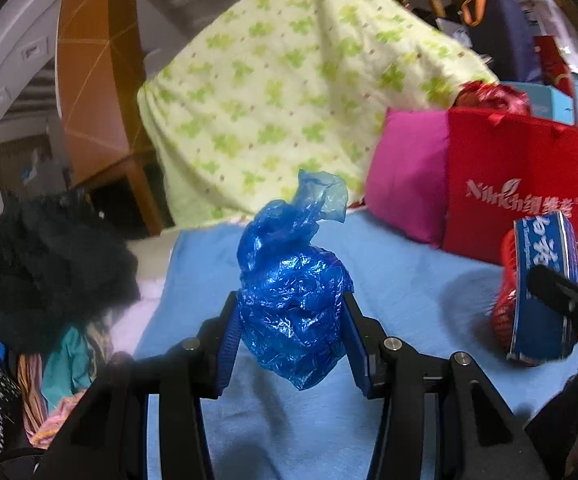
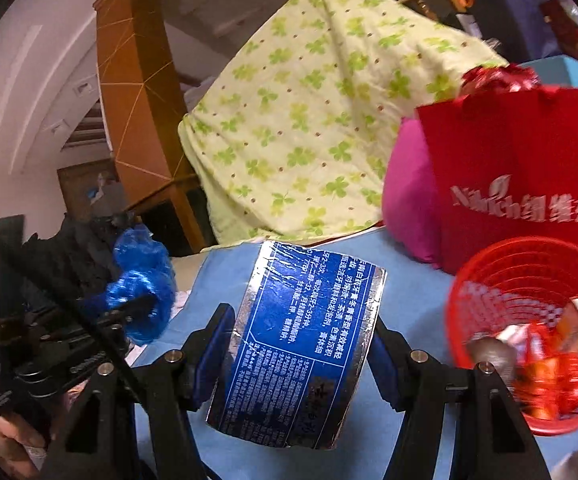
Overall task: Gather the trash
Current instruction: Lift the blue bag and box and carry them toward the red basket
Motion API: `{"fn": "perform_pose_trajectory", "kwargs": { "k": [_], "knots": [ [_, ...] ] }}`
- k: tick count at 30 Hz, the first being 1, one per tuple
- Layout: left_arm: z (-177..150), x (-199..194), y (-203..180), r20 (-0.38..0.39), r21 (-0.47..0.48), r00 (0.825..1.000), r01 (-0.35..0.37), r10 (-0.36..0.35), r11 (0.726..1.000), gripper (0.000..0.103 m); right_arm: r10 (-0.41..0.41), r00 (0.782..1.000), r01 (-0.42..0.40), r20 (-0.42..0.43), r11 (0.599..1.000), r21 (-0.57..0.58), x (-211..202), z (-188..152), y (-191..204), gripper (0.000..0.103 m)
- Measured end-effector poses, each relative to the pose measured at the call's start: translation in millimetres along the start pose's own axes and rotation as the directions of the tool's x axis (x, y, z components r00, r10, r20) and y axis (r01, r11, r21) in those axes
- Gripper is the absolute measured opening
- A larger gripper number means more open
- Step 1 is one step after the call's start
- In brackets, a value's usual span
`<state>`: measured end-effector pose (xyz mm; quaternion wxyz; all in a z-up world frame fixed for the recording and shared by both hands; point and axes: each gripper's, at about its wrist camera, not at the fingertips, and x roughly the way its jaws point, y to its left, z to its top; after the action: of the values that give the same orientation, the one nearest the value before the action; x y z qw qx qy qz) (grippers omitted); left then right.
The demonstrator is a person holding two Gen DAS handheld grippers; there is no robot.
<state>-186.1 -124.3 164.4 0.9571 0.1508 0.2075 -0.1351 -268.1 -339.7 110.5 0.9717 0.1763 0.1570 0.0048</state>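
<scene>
Now both tongs grip trash: blue bag (image 1: 293,312), blue box (image 2: 301,344).

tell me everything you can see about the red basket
The red basket is a round, open-topped bin of red plastic mesh, its wall a lattice of thin ribs. It stands on the light blue cloth, in front of the red tote bag. Inside lie crumpled shiny wrappers in red, orange and silver. In the left wrist view the blue box hides most of it. Neither claw touches it.
</scene>
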Motion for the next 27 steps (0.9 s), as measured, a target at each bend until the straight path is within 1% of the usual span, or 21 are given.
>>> {"fn": "perform_pose_trajectory", "kwargs": {
  "k": [3, 5, 8, 14, 17, 20, 25, 27],
  "knots": [
    [6.3, -24.1, -1.0, 0.037, 0.013, 0.999, 0.003, -0.004, 1.000, 0.049, 0.003, 0.999, -0.004, 0.034, 1.000, 0.030, -24.3, 16.1, 0.4, 0.066],
    [10.0, -38.0, 0.9, 0.053, 0.017, 0.999, 0.013, -0.014, 1.000, 0.049, -0.004, 0.998, 0.002, 0.058, 1.000, 0.028, -38.1, 24.6, 5.5, 0.066],
    [13.5, -56.1, 5.7, 0.079, 0.027, 0.997, 0.005, -0.007, 1.000, 0.050, -0.018, 0.996, 0.018, 0.086, 1.000, 0.009, -56.6, 36.3, 19.4, 0.066],
    [19.3, -93.4, 20.4, 0.117, 0.013, 0.993, 0.000, -0.002, 1.000, 0.050, 0.013, 0.989, -0.011, 0.145, 1.000, -0.010, -93.9, 51.7, 42.0, 0.066],
    [20.3, -101.4, 25.6, 0.131, 0.006, 0.991, -0.001, 0.000, 1.000, 0.050, 0.027, 0.984, -0.022, 0.176, 0.999, -0.035, -105.2, 59.8, 55.1, 0.066],
    [22.1, -97.4, 32.1, 0.124, -0.016, 0.992, 0.018, -0.016, 1.000, 0.050, 0.037, 0.979, -0.029, 0.199, 0.999, -0.046, -111.8, 62.9, 66.2, 0.066],
    [18.3, -86.6, 39.8, 0.106, -0.042, 0.994, 0.045, -0.040, 0.998, 0.050, 0.029, 0.977, -0.017, 0.209, 0.998, -0.060, -108.6, 65.3, 78.4, 0.066],
    [15.2, -81.2, 42.7, 0.090, -0.046, 0.995, 0.050, -0.046, 0.998, 0.050, 0.028, 0.977, -0.018, 0.211, 0.999, -0.049, -105.3, 65.4, 79.9, 0.066]
  ]
}}
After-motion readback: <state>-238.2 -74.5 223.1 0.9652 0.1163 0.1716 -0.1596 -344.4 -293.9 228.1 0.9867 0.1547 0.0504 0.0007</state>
